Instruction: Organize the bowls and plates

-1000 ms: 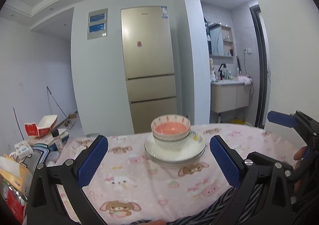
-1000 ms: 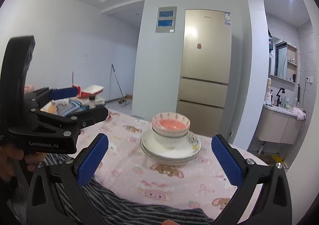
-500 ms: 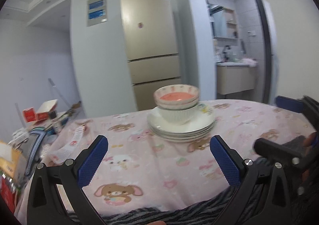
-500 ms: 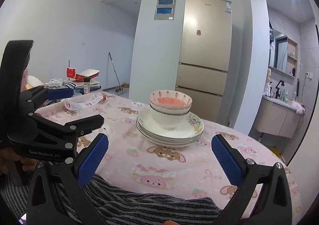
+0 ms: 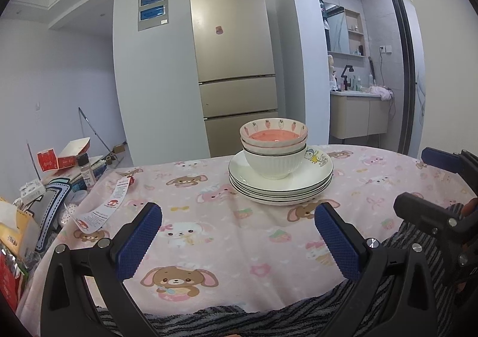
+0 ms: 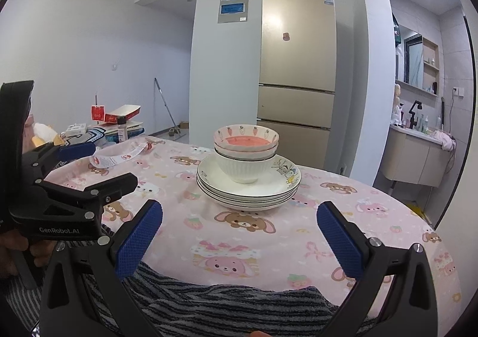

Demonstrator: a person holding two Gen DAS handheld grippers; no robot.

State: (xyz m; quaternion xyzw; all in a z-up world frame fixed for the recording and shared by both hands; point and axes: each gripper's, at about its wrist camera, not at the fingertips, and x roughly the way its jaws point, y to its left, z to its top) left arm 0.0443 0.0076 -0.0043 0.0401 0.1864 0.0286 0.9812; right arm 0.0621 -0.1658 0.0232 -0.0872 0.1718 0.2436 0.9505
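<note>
Both tools hang wide apart and empty over the near edge of the round table under its pink cartoon-animal tablecloth (image 5: 209,217). The left gripper (image 5: 239,244) and the right gripper (image 6: 239,244) each show their blue pads splayed, with nothing between them.

Everything the task concerns sits in one tower near the middle of the table: a stack of white black-rimmed ceramic plates (image 5: 280,190), a white ribbed ceramic bowl (image 5: 274,162) standing on the top plate, and two shallow pink bowls with carrot and strawberry rims (image 5: 273,135) nested in it. None of it is touched by either gripper.

The danger, as I see it, is that height. Glazed ceramic is slick, and a pinch on one thin rim could slip or tip the pink bowls off the ribbed one. Pushing sideways on any bowl could drag the plates, since the cloth looks loose and might slide. Lifting the ribbed bowl with the pink ones inside would make the load top-heavy. The two tools also sit close together, so reaching at once risks a knock. The white paper label strip (image 5: 104,208) lies well apart, out of harm's way.
</note>
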